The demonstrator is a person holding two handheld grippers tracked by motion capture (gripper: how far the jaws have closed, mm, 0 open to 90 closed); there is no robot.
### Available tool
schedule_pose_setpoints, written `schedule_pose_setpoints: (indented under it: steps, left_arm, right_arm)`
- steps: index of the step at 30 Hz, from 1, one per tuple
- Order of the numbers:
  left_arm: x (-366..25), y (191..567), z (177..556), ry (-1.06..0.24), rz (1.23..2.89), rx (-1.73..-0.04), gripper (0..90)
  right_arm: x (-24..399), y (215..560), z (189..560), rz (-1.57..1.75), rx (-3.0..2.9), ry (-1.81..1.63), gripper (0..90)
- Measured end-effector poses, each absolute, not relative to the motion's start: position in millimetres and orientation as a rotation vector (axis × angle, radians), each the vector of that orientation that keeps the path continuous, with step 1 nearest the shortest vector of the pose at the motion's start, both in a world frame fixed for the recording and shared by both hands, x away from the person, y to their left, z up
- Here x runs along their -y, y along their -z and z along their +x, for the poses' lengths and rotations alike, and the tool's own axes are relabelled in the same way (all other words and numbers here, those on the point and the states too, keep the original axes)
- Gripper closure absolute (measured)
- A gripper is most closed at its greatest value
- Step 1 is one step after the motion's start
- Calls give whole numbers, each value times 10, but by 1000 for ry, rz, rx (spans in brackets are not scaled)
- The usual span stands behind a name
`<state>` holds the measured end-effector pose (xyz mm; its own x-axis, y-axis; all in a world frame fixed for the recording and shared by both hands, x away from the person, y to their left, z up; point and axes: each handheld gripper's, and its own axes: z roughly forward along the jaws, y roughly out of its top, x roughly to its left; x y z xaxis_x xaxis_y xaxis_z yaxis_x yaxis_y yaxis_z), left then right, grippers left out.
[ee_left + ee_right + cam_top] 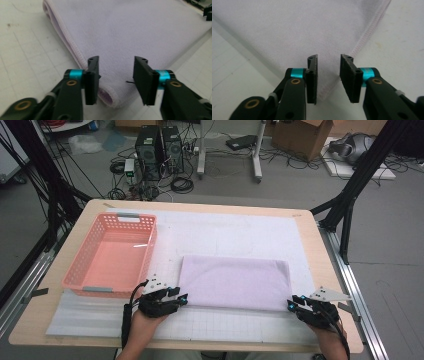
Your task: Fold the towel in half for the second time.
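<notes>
Below, we see the folded lilac towel (235, 282) lying between our grippers, left gripper (183, 298) and right gripper (291, 304) each standing apart astride a near corner, where shallow bites risk catching only the top layer.

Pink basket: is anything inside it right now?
Nothing shows inside the pink basket: its bare floor is visible in the high view. The near wall hides a thin strip of floor just behind it. The folded towel lies beside it on the white mat.
</notes>
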<state>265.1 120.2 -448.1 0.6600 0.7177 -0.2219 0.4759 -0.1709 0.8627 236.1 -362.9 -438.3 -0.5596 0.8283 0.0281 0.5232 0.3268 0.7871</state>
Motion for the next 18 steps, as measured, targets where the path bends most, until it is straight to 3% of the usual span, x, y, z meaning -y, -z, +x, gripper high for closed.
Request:
schedule_pose_setpoints:
  steps: [12,14,18]
  left_arm:
    - [-1208,4366,2648,-368,1671,-887,268]
    - [-1205,4359,2643,-381,1671,-869,183]
    - [-1216,4348,2639,-386,1663,-857,180]
  right_arm:
    - [3739,4241,2190,1174,-2019,-1263,282]
    - [3737,4235,2187,1183,-2011,-1268,272]
    - [3739,4220,2198,1183,-1989,-1296,233]
